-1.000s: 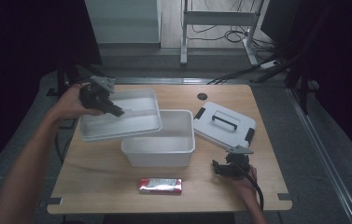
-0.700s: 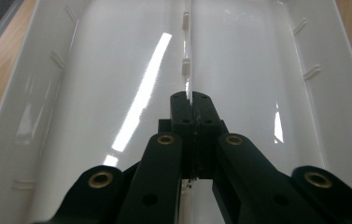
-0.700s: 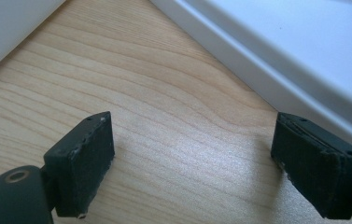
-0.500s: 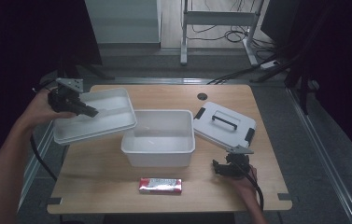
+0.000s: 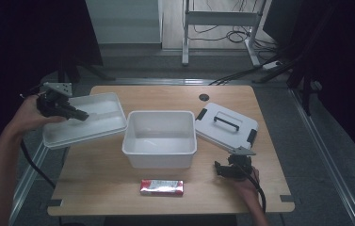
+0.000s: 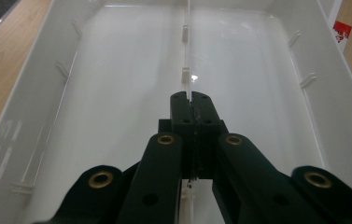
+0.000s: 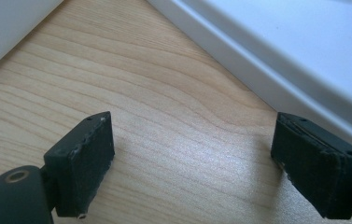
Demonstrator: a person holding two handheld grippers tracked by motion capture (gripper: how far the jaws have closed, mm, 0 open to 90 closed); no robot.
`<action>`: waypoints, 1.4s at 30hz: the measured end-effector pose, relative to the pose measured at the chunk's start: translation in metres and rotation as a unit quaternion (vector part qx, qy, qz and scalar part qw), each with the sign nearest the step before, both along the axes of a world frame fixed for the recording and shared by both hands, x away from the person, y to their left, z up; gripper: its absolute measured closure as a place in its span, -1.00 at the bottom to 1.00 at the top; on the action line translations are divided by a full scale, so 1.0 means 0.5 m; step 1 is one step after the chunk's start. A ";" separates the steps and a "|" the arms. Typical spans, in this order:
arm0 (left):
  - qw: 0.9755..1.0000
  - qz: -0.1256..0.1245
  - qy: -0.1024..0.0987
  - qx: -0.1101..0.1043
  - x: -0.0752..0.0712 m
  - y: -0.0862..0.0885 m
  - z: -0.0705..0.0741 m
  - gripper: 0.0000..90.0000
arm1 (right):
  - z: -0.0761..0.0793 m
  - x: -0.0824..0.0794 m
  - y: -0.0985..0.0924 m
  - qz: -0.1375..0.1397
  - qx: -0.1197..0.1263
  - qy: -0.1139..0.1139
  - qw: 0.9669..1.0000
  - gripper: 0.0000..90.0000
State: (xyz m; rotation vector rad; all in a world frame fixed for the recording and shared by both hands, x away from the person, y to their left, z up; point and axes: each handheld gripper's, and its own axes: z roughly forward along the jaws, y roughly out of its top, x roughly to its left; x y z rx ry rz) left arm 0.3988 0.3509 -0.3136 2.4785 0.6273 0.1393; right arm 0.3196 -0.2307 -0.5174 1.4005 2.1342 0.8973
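White plastic tray insert (image 5: 84, 121), shallow and rectangular with a thin centre divider, is hanging over the table's left edge, pinched by its divider in the left gripper (image 6: 191, 99), whose jaws are clamped tight on it. By my reading, the step in hand is setting this insert aside, clear of the deep white plastic bin (image 5: 160, 138); the next move calls for lowering it flat onto the light wooden table (image 5: 165, 96). The right gripper (image 7: 192, 158) is resting with jaws wide, holding nothing. Counted: one insert, one bin, one white lid with a black handle (image 5: 226, 124), one red packet (image 5: 161, 187), two grippers.
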 end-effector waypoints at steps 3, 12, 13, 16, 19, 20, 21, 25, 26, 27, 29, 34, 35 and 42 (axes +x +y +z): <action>1.000 0.007 0.003 0.001 0.000 0.008 -0.009 1.00 | 0.000 0.000 0.000 -0.001 0.000 -0.001 1.000 -0.72; 1.000 0.021 0.011 0.005 0.002 0.032 -0.043 1.00 | 0.000 0.000 0.000 -0.001 0.000 -0.001 1.000 -0.72; 1.000 0.023 0.010 0.005 0.002 0.035 -0.046 1.00 | 0.000 0.000 0.000 -0.001 0.000 0.000 1.000 -0.72; 0.999 0.030 0.013 0.003 0.000 0.046 -0.058 1.00 | 0.000 0.000 0.000 0.000 0.000 -0.001 1.000 -0.72; 0.999 0.032 0.015 0.001 0.000 0.052 -0.077 1.00 | 0.000 0.000 0.000 -0.001 0.000 0.000 1.000 -0.72; 0.999 0.033 0.016 0.003 0.000 0.052 -0.083 1.00 | 0.000 0.000 0.000 0.000 -0.001 -0.001 1.000 -0.72; 0.999 0.033 0.016 0.003 0.000 0.052 -0.083 1.00 | 0.000 0.000 0.000 0.000 -0.001 -0.001 1.000 -0.72; 0.999 0.036 0.031 0.005 0.007 0.050 -0.126 1.00 | 0.000 0.000 0.000 -0.001 0.000 0.000 1.000 -0.71; 0.999 0.034 0.038 0.008 0.011 0.048 -0.141 1.00 | 0.000 0.000 0.000 -0.001 0.000 0.000 1.000 -0.71; 0.999 0.034 0.038 0.008 0.011 0.048 -0.141 1.00 | 0.000 0.000 0.000 -0.001 0.000 0.000 1.000 -0.71; 0.998 0.032 0.044 0.011 0.014 0.044 -0.156 1.00 | 0.000 0.000 0.000 0.000 -0.001 -0.001 1.000 -0.71; 0.998 0.031 0.053 0.009 0.019 0.037 -0.193 1.00 | 0.000 0.000 0.000 -0.001 -0.001 -0.001 1.000 -0.71; 0.998 0.031 0.056 0.008 0.020 0.036 -0.201 1.00 | 0.000 0.000 0.000 -0.001 0.000 0.000 1.000 -0.71; 0.997 0.034 0.064 0.004 0.019 0.033 -0.251 1.00 | 0.000 0.000 0.000 -0.001 -0.001 0.000 1.000 -0.71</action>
